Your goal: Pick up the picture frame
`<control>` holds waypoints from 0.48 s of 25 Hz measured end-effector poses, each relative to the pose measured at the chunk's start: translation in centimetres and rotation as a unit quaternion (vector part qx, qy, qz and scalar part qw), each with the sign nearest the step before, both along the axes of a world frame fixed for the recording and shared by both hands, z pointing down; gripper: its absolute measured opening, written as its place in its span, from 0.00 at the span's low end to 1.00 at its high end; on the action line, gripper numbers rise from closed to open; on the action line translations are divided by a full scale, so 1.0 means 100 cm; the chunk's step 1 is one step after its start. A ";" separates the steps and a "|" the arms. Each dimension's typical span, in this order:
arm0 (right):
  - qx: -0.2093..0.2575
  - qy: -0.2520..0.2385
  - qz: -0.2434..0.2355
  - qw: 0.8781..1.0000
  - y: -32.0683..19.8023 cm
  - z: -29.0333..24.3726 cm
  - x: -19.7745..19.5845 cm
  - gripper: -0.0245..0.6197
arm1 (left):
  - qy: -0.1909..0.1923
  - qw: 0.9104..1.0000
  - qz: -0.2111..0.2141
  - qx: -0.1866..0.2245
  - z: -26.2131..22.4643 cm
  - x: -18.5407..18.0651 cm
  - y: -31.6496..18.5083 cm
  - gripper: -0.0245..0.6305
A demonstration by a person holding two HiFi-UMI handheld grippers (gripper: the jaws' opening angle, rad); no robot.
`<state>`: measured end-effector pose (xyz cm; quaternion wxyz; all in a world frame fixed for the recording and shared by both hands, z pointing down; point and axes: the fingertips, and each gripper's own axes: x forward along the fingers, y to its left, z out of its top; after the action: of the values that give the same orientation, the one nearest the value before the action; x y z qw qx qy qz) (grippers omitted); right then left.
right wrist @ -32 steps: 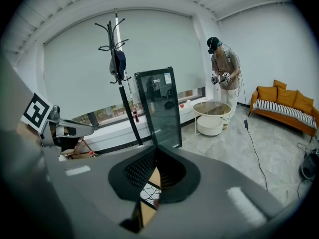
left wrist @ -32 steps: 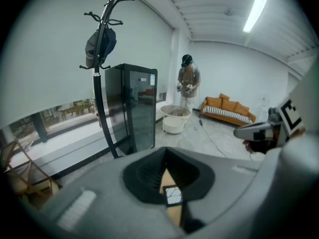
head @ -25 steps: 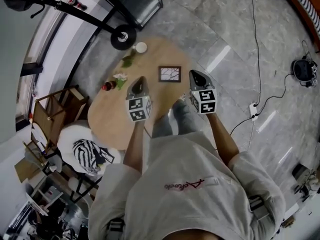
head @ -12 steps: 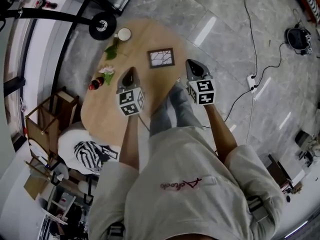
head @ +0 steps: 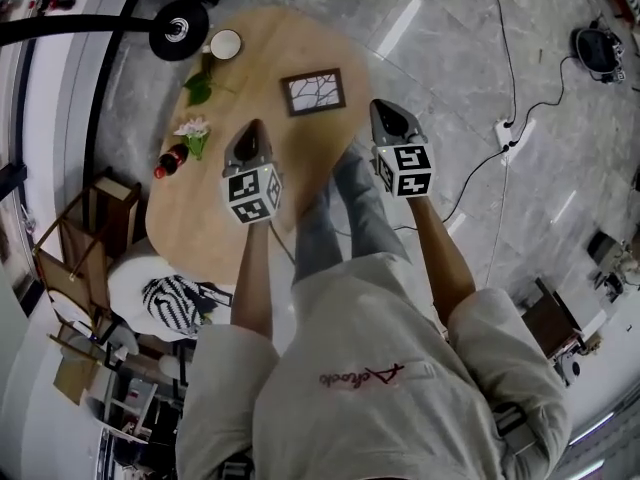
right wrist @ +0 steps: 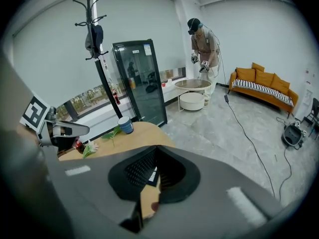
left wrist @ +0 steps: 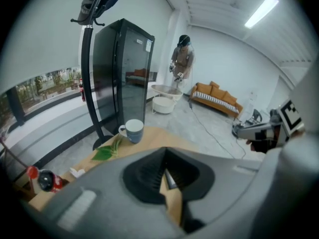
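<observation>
Head view, frame: the picture frame (head: 313,91) lies flat on the wooden table (head: 200,218), in the upper middle of the picture, with bare wood all round it
Head view, grippers: the left gripper (head: 250,128) hangs over the table below and left of the frame; the right gripper (head: 384,108) is to the frame's right, near the table's right edge; neither touches the frame
Head view, clutter: a cup (head: 224,44), a leaf (head: 198,90), a flower (head: 192,128) and a bottle (head: 168,158) sit at the upper left, well apart from the frame
Left gripper view, jaws: pressed together with nothing between them; table wood shows just below the slit
Left gripper view, frame: cannot be made out; only the cup and leaf show, left of centre
Right gripper view, jaws: together and empty; a pale sliver behind the slit may be the frame, too small to tell
Step in hand: judged to be the approach, with no grasp begun
Doing it well: part the jaws of the gripping hand before it reaches the frame; since the frame lies flat, come in low at one border so a jaw can slip under the edge and the other close on top
Second gripper: it could brace the opposite border
Risk: a flat frame may skid on smooth wood if pushed before it is pinched
</observation>
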<state>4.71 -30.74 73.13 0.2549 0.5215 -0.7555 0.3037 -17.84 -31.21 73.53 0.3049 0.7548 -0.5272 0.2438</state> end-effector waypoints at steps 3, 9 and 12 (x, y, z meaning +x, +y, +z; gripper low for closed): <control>-0.006 0.001 -0.002 1.000 0.007 0.021 -0.003 0.05 | 0.008 1.000 0.005 -0.005 0.021 0.006 0.006 0.04; -0.025 -0.004 -0.005 1.000 0.024 0.063 -0.004 0.05 | 0.015 1.000 0.009 -0.021 0.065 0.016 0.019 0.04; -0.039 -0.006 -0.009 0.999 0.040 0.083 -0.004 0.05 | 0.014 0.999 0.012 -0.028 0.085 0.020 0.027 0.04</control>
<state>4.30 -26.69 81.46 0.2734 0.5027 -0.7491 0.3337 -15.84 -28.49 82.05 0.3305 0.7555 -0.5068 0.2511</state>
